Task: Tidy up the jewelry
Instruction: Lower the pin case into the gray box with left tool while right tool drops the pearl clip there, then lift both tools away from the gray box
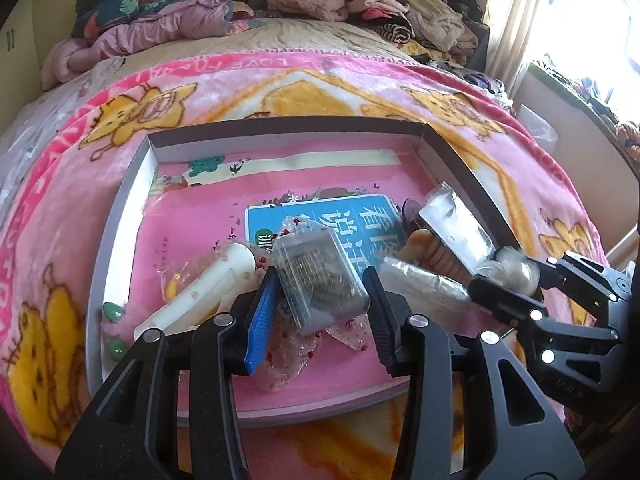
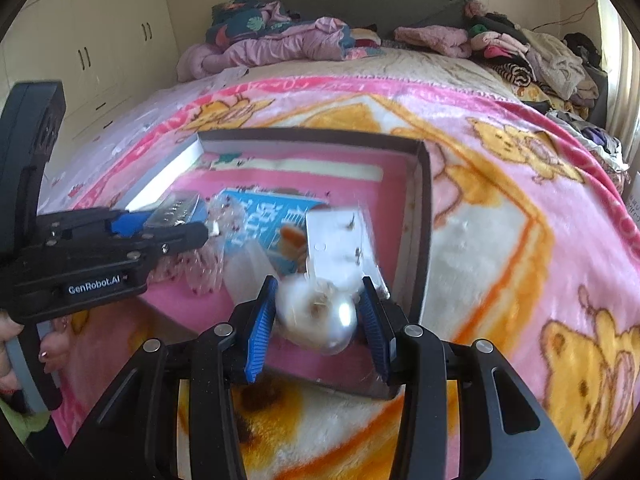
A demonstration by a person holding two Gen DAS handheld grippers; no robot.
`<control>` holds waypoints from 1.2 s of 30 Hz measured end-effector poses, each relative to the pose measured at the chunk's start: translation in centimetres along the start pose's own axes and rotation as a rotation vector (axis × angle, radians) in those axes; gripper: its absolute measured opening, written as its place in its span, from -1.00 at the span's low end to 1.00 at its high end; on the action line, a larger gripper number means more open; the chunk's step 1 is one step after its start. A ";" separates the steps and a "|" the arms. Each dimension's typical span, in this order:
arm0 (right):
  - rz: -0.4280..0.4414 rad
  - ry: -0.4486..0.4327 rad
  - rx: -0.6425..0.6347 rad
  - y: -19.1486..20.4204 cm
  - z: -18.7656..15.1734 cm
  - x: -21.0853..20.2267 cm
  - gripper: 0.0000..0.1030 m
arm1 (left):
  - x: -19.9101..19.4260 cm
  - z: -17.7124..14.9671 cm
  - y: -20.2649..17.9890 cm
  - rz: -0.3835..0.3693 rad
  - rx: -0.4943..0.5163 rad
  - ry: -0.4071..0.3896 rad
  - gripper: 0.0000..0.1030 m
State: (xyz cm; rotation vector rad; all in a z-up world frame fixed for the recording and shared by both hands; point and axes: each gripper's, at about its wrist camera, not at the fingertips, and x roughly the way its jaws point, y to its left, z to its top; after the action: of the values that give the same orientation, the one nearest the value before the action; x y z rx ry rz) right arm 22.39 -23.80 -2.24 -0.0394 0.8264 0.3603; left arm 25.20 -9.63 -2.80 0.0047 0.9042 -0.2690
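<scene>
The clear plastic packet of dark chain [image 1: 320, 276] is held by the left tool [image 1: 320, 300] above the shallow grey-rimmed box [image 1: 452, 148]. Large pearl beads in film [image 2: 320, 316], light, slippery and crush-prone, are gripped by the right tool [image 2: 318, 316] at the box's near right; a hold on the bag edge is advised.

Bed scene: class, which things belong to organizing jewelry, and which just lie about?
Job:
shallow grey-rimmed box
clear packet of dark chain
large pearly earrings
left claw
right claw

Lying about:
pink cartoon-bear blanket
heaped clothes
</scene>
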 end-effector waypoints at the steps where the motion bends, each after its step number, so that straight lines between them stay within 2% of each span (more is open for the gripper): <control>1: 0.003 0.002 0.003 0.0 -0.1 0.0 -0.22 | -0.1 0.0 0.0 -0.002 -0.002 0.001 -0.14; 6: 0.002 0.000 0.005 0.2 -0.3 -0.7 -0.21 | -0.5 -0.4 -0.1 -0.007 -0.010 -0.004 0.04; 12: -0.006 -0.027 0.000 0.8 -0.6 -2.4 -0.02 | -2.3 -1.4 0.0 -0.001 -0.021 -0.022 0.19; 20: -0.019 -0.085 -0.007 2.1 -1.4 -5.8 0.40 | -5.7 -3.4 0.7 0.029 -0.051 -0.059 0.39; 26: -0.027 -0.108 -0.018 3.0 -2.2 -7.9 0.47 | -7.7 -4.8 1.6 0.054 -0.068 -0.078 0.52; 28: -0.027 -0.112 -0.023 3.3 -2.5 -8.5 0.49 | -8.4 -5.4 1.8 0.062 -0.073 -0.087 0.62; 36: -0.037 -0.126 -0.030 4.8 -4.3 -10.3 0.64 | -11.2 -8.1 2.2 0.086 -0.086 -0.111 0.74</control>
State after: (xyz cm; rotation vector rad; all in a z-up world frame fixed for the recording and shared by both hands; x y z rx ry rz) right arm 11.39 -23.14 2.80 -0.0590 0.6951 0.3371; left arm 12.92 -3.97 0.65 -0.0508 0.8025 -0.1485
